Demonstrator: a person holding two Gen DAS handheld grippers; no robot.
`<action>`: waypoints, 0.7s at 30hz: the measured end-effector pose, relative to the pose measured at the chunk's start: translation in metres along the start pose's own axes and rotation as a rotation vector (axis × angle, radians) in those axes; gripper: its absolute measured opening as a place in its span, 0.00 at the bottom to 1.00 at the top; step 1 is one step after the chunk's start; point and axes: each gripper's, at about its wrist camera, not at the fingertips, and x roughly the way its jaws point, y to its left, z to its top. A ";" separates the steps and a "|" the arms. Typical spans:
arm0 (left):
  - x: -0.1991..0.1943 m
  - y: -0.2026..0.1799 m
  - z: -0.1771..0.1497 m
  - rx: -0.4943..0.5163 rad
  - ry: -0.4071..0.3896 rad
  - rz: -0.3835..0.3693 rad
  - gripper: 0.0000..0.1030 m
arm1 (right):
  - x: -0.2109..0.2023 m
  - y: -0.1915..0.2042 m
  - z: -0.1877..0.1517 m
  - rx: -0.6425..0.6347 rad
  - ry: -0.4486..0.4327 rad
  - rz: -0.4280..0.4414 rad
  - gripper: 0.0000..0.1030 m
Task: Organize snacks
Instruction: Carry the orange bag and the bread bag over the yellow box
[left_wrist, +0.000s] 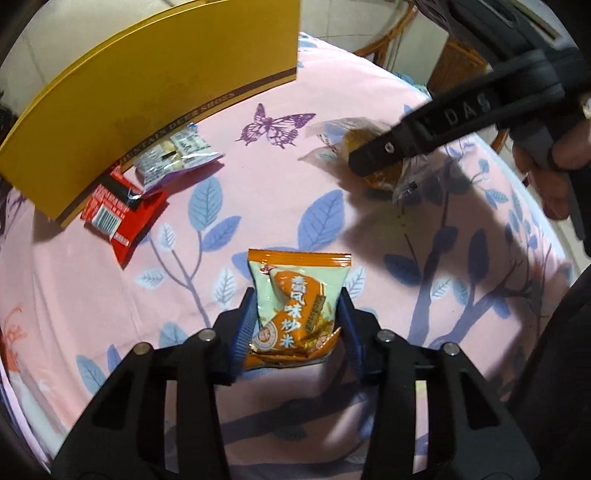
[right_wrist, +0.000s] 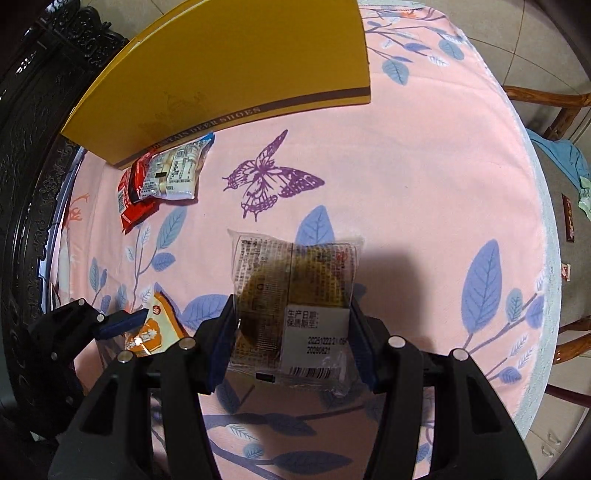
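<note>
I am picking up; left gripper (left_wrist: 295, 325) pinches the orange pack (left_wrist: 295, 310), right gripper (right_wrist: 291, 325) pinches the cake pack (right_wrist: 291, 295); next I carry both to the box (right_wrist: 229, 74).

Yellow box (left_wrist: 155, 85) cut off by the top edge, red packet (left_wrist: 122, 210) partly tucked under it, clear-wrapped cake (left_wrist: 384, 162) half hidden behind the right tongs (right_wrist: 291, 325), orange packet (right_wrist: 155, 328) mostly masked in the right wrist view, cake label print too small to read

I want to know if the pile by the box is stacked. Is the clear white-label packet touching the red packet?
Touching. The right wrist view shows the clear white-label packet lying partly over the red packet, with no gap between them.
</note>
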 end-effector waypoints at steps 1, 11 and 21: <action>-0.004 0.004 -0.001 -0.022 -0.011 0.009 0.42 | 0.002 0.002 0.000 -0.005 -0.001 0.002 0.55; -0.041 0.035 0.010 -0.229 -0.050 0.105 0.42 | -0.016 0.011 -0.001 -0.038 -0.040 0.035 0.54; -0.099 0.080 0.055 -0.412 -0.154 0.198 0.42 | -0.088 0.037 0.026 -0.100 -0.214 0.118 0.54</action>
